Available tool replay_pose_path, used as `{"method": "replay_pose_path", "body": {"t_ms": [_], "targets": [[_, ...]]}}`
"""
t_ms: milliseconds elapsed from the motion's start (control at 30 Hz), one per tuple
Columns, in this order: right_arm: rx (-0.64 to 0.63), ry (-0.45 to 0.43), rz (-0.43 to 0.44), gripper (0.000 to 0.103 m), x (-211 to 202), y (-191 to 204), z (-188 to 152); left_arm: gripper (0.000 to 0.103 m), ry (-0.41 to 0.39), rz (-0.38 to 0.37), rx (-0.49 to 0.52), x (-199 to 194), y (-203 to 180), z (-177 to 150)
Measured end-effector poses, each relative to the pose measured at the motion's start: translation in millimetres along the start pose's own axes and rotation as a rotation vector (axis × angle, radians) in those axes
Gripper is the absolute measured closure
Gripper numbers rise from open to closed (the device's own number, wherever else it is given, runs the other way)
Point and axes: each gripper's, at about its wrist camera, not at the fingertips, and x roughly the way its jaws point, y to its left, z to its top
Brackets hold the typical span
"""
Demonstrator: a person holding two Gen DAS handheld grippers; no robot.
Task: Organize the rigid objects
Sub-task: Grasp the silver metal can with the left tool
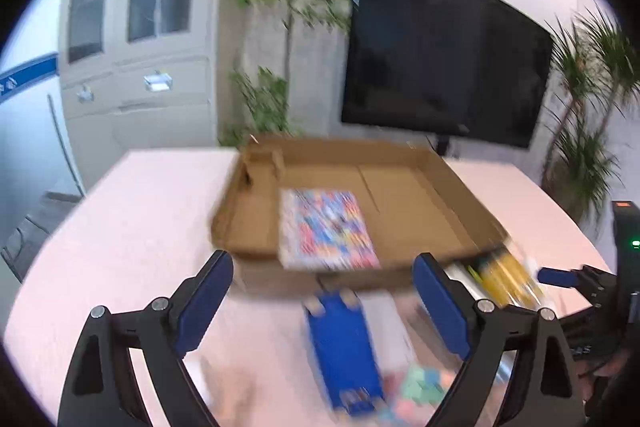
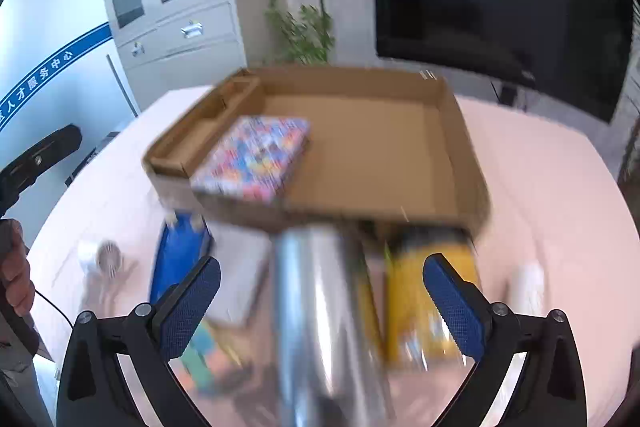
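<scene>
Left gripper (image 1: pixel 323 301) has its jaws wide open over the blue box (image 1: pixel 342 343) on the counter (image 1: pixel 132 227), gripping nothing. Right gripper (image 2: pixel 322 303): jaws also spread wide, straddling a silver roll (image 2: pixel 320 307) without touching. The colourful book (image 2: pixel 254 157) lies in the cardboard tray (image 2: pixel 460 147).

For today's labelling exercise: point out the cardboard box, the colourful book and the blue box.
cardboard box (image 2: pixel 360 147), right wrist view, bare floor
colourful book (image 2: pixel 256 155), right wrist view, cover middle
blue box (image 1: pixel 340 343), left wrist view, top face
</scene>
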Motion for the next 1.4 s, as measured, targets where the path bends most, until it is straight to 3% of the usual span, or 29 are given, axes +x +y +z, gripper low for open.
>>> {"method": "replay_pose_path", "body": {"t_ms": [100,200,300,500,600,733,800,967,1133,1400], "targets": [[0.008,0.047,0.016,0.015,-7.3,-6.6,-36.6,0.012,0.060,-0.074,-0.017,-4.5,-16.3,-20.9],[0.003,0.059,0.033,0.022,-9.7,-1.8,-61.4,0.012,0.109,-0.114,-0.037,-6.4,-24.9,-34.1],[-0.044,0.073,-0.032,0.039,-6.1,6.2,-75.3,0.012,0.170,-0.174,-0.077,-10.3,-31.1,-47.8],[-0.057,0.084,0.004,0.040,-26.4,12.0,-100.0,0.012,0.229,-0.253,-0.119,-25.8,-44.8,-72.3],[-0.052,0.125,0.075,0.039,-51.7,14.3,-126.7,0.012,0.313,-0.343,-0.173,-24.2,-51.6,-92.3],[0.046,0.229,0.290,0.033,-75.8,10.0,-161.2,0.012,0.441,-0.440,-0.202,-12.3,-67.5,-124.4],[0.063,0.241,0.352,0.031,-79.6,7.1,-168.1,0.012,0.483,-0.462,-0.210,-2.8,-72.6,-134.6],[0.210,0.272,0.390,0.024,-58.7,-15.9,-168.3,0.012,0.567,-0.534,-0.274,30.9,-76.0,-139.1],[0.197,0.311,0.448,0.015,-34.5,-4.2,-168.8,0.016,0.613,-0.573,-0.255,47.0,-88.3,-141.1],[0.169,0.316,0.408,0.013,-33.1,7.4,-165.3,0.020,0.598,-0.526,-0.224,39.7,-88.1,-143.0]]}}
